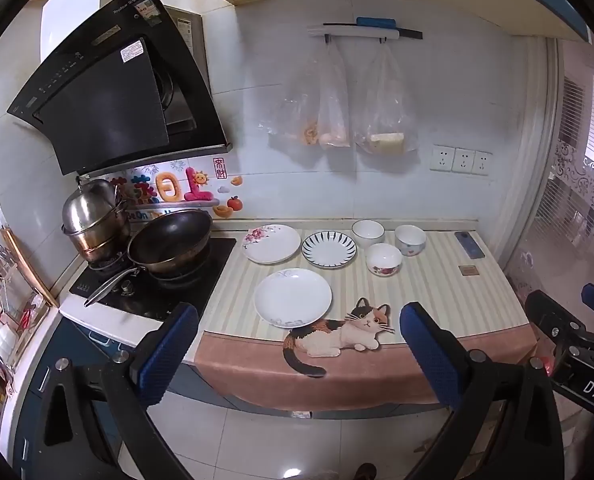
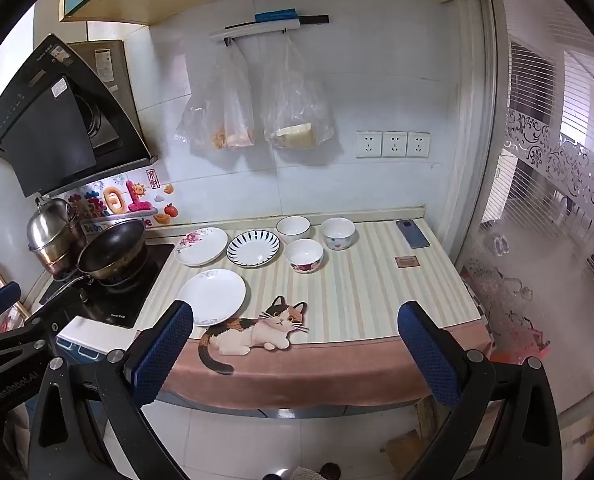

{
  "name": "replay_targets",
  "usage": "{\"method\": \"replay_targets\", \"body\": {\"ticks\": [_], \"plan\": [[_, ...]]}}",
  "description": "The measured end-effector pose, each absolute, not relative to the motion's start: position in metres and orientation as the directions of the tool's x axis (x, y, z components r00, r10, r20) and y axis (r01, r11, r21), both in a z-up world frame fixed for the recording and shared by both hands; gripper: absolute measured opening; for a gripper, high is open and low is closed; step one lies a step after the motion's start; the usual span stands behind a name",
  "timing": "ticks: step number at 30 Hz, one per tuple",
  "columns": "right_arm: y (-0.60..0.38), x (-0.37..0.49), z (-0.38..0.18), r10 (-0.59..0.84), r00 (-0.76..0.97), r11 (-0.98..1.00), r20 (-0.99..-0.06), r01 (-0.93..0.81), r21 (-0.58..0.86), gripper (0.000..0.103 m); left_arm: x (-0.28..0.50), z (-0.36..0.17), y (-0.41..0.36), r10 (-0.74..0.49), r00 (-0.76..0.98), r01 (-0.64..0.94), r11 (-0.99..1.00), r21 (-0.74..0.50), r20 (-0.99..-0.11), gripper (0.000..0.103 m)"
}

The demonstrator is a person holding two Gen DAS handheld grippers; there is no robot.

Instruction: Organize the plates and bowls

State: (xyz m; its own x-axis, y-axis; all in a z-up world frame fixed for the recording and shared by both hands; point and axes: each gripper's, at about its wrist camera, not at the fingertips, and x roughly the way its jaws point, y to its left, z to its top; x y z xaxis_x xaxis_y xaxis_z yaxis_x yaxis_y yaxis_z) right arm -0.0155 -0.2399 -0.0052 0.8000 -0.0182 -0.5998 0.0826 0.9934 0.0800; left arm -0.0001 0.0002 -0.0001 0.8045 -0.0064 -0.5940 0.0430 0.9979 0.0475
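On the striped counter mat (image 1: 437, 292) lie three plates: a plain white plate (image 1: 293, 297) nearest, a flowered plate (image 1: 271, 243) behind it, a blue-striped plate (image 1: 329, 249) to its right. Three bowls stand further right: a white bowl (image 1: 368, 233), a bowl with small prints (image 1: 410, 239), a red-flowered bowl (image 1: 384, 259). The right wrist view shows the same plates (image 2: 211, 297) (image 2: 201, 246) (image 2: 253, 248) and bowls (image 2: 293, 227) (image 2: 337, 232) (image 2: 305, 255). My left gripper (image 1: 297, 344) and right gripper (image 2: 295, 340) are open, empty, held in front of the counter edge.
A stove (image 1: 157, 280) with a wok (image 1: 171, 244) and steel pot (image 1: 91, 216) is left of the mat. A phone (image 1: 469, 245) and small card (image 1: 468, 270) lie at the right. Bags (image 1: 329, 112) hang on the wall. A glass door (image 2: 557, 220) is right.
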Motion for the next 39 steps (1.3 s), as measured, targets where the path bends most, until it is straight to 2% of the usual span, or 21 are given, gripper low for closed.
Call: {"method": "replay_targets", "body": {"ticks": [39], "plan": [[-0.238,-0.012,-0.008,-0.027,0.795,0.991,-0.606,0.102,0.091,0.103,0.007,0.001,-0.001,-0.014,0.804,0.052,0.998,0.047,-0.595,0.103]]}}
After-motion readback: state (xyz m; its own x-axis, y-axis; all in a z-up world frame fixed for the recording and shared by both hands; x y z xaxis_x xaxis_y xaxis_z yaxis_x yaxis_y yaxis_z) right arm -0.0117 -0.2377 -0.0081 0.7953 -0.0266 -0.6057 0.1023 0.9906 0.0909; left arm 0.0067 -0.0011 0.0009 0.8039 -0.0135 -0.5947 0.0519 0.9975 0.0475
